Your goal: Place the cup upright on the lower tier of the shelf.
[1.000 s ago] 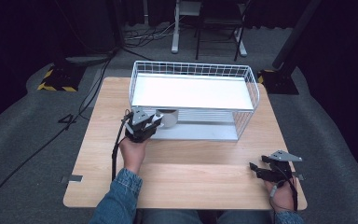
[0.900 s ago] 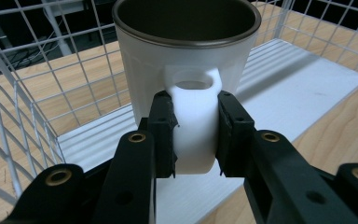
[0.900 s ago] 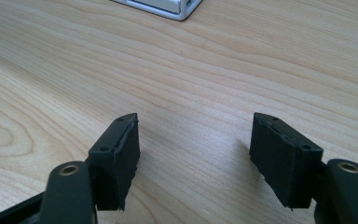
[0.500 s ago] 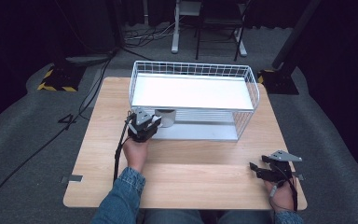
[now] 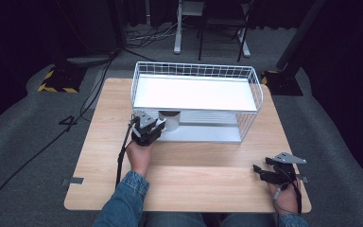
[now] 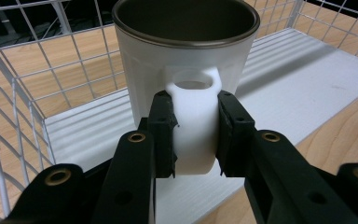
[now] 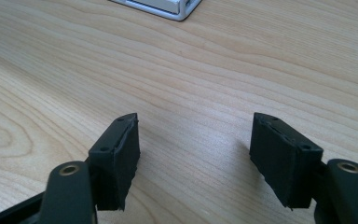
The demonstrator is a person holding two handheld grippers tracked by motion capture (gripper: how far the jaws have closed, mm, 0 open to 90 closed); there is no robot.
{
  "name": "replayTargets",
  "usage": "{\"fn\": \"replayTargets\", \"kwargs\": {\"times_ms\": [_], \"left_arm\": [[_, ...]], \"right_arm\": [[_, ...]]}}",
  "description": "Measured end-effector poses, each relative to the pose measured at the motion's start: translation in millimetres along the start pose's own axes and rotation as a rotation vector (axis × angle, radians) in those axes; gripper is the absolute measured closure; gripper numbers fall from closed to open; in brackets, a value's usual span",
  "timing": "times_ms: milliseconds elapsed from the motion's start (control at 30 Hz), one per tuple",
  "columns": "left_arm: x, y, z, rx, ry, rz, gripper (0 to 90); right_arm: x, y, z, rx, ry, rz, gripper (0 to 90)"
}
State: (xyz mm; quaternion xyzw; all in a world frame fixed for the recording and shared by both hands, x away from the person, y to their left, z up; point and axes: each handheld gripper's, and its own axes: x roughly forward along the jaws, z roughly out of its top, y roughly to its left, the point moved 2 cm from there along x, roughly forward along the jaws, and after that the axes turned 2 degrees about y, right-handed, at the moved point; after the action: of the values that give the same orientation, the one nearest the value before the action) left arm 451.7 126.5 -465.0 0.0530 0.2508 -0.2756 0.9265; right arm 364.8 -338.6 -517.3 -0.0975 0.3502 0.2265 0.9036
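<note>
Mug [image 6: 182, 65] is sitting upright on the lower shelf of the wire rack [image 5: 196, 71], at its left front, with the left gripper [image 6: 193, 135] pinching its handle for a steady hold. Right gripper [image 7: 196, 154] is resting spread on the table [image 5: 208, 189], well apart, probably idling.

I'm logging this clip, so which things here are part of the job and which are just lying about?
In the job: white mug, clamped by its handle in the left gripper; wire shelf rack.

Lying about: right gripper, open over bare table; floor cables.
</note>
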Motion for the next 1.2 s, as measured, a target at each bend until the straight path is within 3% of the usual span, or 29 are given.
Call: {"fn": "replayTargets", "kwargs": {"times_ms": [133,267,300,333,600,767,1000,1200], "left_arm": [[-0.4,-0.2,-0.5,-0.018,0.005,-0.004,69.2],[0.3,-1.5,0.2,-0.023,0.011,0.03,54.7],[0.6,-1.9,0.3,-0.026,0.011,0.038,54.7],[0.8,-2.2,0.4,-0.027,0.011,0.047,48.5],[-0.6,-2.1,1.4,-0.022,0.02,0.051,42.2],[-5.0,-4.9,3.9,0.012,0.031,0.054,37.2],[-18.6,-8.8,6.4,0.014,0.02,0.05,30.1],[-39.4,-9.5,5.2,0.031,0.008,0.013,29.6]], "right_arm": [[0.0,0.0,0.0,0.0,0.0,0.0,33.3],[0.0,-0.1,0.0,0.0,0.0,0.001,33.3],[0.0,-0.1,0.0,0.001,0.0,0.001,33.3],[0.1,-0.2,0.0,0.001,0.0,0.002,33.3],[0.0,-0.2,0.0,0.002,0.0,0.002,33.3],[0.2,-0.4,0.1,0.001,-0.001,0.004,33.3],[0.2,-0.3,0.0,0.001,-0.002,0.004,33.6],[0.3,0.3,0.3,-0.003,0.001,0.011,33.6]]}}
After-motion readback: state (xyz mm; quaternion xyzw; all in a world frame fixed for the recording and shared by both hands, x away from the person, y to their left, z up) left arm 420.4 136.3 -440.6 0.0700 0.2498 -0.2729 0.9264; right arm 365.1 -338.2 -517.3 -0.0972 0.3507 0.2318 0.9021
